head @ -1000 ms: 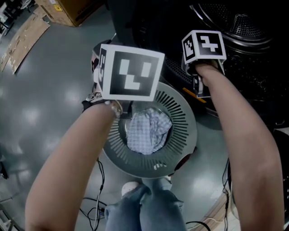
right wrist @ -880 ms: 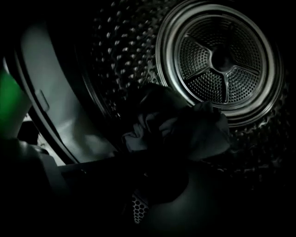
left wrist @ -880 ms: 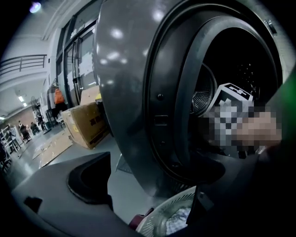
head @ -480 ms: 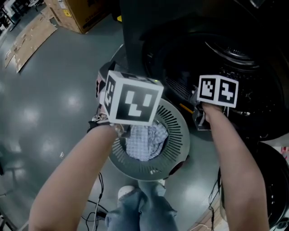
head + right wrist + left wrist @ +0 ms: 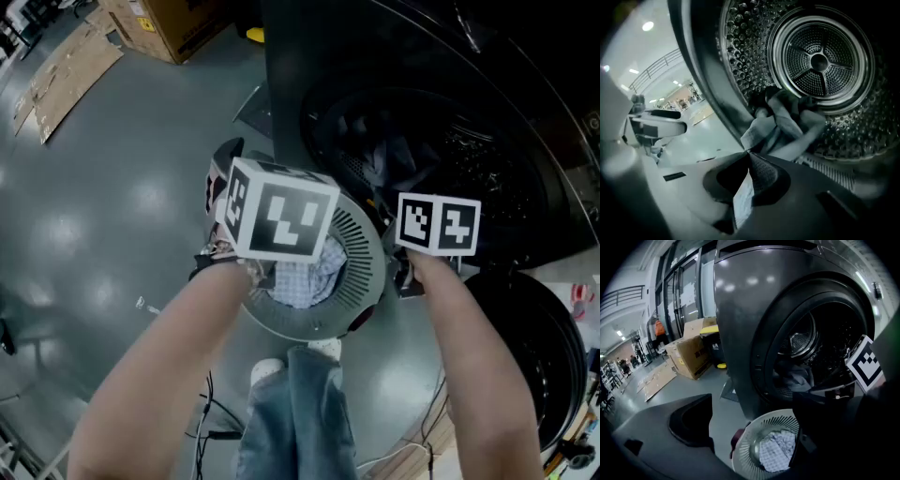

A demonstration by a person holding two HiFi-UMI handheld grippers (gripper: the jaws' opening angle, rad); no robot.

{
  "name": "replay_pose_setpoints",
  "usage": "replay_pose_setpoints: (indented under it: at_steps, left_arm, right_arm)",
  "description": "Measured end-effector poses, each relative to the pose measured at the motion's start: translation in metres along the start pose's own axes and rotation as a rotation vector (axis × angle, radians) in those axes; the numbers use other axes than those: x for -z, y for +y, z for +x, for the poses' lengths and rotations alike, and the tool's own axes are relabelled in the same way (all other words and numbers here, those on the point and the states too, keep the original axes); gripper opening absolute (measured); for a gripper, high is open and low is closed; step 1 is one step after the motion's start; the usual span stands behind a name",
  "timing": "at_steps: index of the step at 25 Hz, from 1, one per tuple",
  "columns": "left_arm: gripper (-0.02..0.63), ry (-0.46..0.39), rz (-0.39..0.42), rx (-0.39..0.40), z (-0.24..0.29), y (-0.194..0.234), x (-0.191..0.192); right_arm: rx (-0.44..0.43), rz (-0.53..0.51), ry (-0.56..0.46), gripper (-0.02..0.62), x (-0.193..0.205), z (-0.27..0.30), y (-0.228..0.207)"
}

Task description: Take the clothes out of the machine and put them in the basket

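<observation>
Clothes point(image 5: 787, 124), bunching up grey at the front of the drum point(image 5: 820, 61), one fold draping down over the lip inside the dark machine point(image 5: 309, 84). Also spotting a checked cloth point(image 5: 302, 277) lying crumpled in the basket point(image 5: 364, 246), a round slatted one sitting on the grey floor point(image 5: 112, 197) right at the foot of the machine's opening.

Hovering above the basket's left side with the left gripper point(image 5: 757, 427), jaws standing spread wide, gripping nothing, basket and checked cloth showing below through the gap. Pointing the right gripper point(image 5: 749, 154) into the mouth of the drum, jaws pressed together, tips sitting just under the lower corner of the grey bunch; touching it or not, hard to call.

Looking down from the head view, seeing both grippers riding on bare forearms point(image 5: 159, 375), marker cubes point(image 5: 281, 211) facing up, the left one over the basket, the right one between basket rim and opening. Catching the right cube again from the left gripper view, at the right edge of the opening.

Standing close behind the basket in jeans point(image 5: 300, 412), one pale shoe point(image 5: 267, 373) just beside its near rim. Noting a cardboard box point(image 5: 159, 23) well off at upper left, flattened cardboard point(image 5: 66, 70) lying beside it on the floor, and cables point(image 5: 211, 412) trailing by the feet.
</observation>
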State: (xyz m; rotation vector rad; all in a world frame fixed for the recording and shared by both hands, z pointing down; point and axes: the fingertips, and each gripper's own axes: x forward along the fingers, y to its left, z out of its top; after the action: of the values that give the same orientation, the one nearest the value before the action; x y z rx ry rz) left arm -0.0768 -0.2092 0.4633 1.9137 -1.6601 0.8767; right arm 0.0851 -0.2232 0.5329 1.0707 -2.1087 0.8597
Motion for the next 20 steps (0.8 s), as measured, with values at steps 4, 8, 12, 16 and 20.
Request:
replay_pose_setpoints:
  at_steps: [4,8,12,16,20]
  left_arm:
    - [0.535,0.033,-0.002,0.0,-0.011,-0.005,0.007]
    - [0.535,0.063,0.009,0.001,-0.02,-0.012,0.011]
    - [0.535,0.097,0.01,-0.02,-0.021,-0.005,0.021]
    - [0.535,0.114,0.017,-0.02,-0.028,-0.001,0.023]
    - [0.535,0.116,-0.019,0.01,-0.039,-0.003,0.02]
  right_arm:
    - [-0.037,0.029,0.027,0.011,0.02,-0.015,0.013]
    - [-0.07,0.076,0.029,0.011,0.033,-0.029,0.025]
    - [-0.112,0.147,0.023,0.011,0.048,-0.038,0.045]
    - [-0.156,0.213,0.033,0.011,0.071,-0.047,0.073]
    - [-0.209,0.272,0.046,0.011,0.092,-0.059,0.104]
